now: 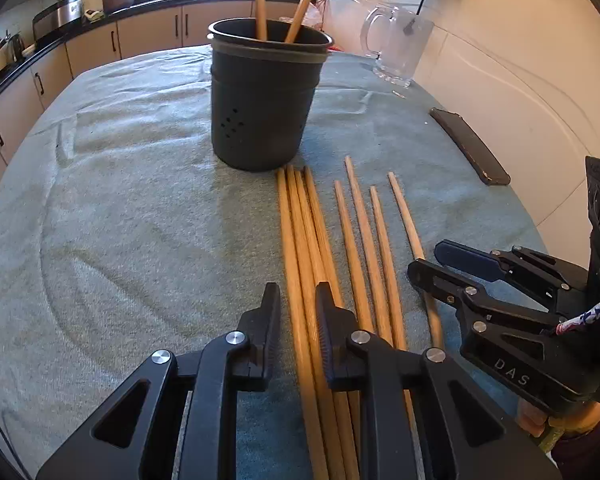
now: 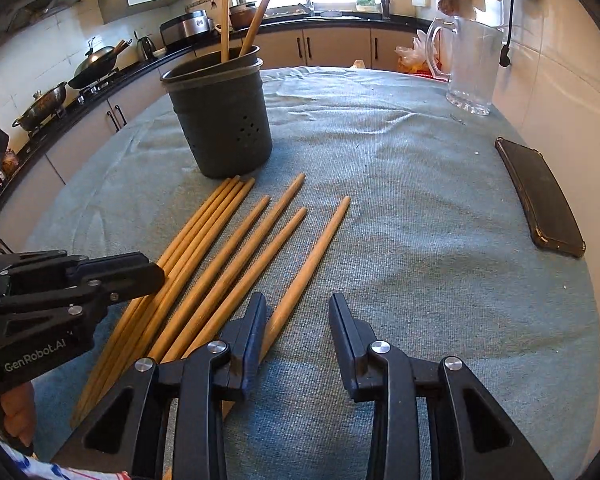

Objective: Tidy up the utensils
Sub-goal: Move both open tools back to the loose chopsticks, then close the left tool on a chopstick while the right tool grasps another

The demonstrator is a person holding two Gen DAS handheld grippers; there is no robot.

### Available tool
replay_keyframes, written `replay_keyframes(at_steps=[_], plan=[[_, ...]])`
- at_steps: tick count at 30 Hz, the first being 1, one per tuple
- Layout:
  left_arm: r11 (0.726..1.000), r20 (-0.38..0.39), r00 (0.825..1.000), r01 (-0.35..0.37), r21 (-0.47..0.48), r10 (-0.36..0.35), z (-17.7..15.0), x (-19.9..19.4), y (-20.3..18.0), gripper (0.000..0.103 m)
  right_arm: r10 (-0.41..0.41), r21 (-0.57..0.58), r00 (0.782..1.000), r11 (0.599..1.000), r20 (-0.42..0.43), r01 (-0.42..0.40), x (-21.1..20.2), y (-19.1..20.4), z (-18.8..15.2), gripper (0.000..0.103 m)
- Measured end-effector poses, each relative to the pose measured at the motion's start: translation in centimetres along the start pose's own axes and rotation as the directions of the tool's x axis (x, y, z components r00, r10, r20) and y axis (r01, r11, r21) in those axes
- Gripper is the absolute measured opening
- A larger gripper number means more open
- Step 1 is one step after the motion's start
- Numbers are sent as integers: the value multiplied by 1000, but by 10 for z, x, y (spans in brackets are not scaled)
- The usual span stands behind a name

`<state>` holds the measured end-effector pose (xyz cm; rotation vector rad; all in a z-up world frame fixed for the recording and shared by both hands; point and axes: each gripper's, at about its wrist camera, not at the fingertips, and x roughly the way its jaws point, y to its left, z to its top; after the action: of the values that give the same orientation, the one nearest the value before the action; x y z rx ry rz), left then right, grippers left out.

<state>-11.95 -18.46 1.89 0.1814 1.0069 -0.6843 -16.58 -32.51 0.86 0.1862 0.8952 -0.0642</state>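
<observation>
Several wooden chopsticks (image 1: 354, 248) lie side by side on the blue-grey cloth in front of a dark grey utensil holder (image 1: 262, 100), which has two chopsticks (image 1: 260, 0) standing in it. My left gripper (image 1: 298, 300) is open, low over the leftmost chopsticks, with one between its fingers. My right gripper (image 2: 298, 312) is open and empty, just above the rightmost chopstick (image 2: 312, 260), which passes under its left finger (image 2: 252, 332). The holder (image 2: 220, 120) and the left gripper (image 2: 132, 272) also show in the right wrist view, the right gripper (image 1: 436, 264) in the left wrist view.
A black phone (image 2: 540, 196) lies near the table's right edge by the wall. A glass pitcher (image 2: 470, 68) stands at the far right corner. Kitchen counters with pots (image 2: 44, 104) run behind and to the left. The cloth (image 2: 400, 200) is wrinkled.
</observation>
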Motion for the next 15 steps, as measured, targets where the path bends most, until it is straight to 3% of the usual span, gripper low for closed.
replay_keyframes(at_steps=[3,15], plan=[[1000,-7,1000,-5,9,5,4,3,-1,12,-7,-6,1000,1000,3,7,0,2,-1,35],[1000,-14,1000,-11,-15,11,4,2,9,12,-15,3,1000,1000,-6,15,-1,1,-1,35]])
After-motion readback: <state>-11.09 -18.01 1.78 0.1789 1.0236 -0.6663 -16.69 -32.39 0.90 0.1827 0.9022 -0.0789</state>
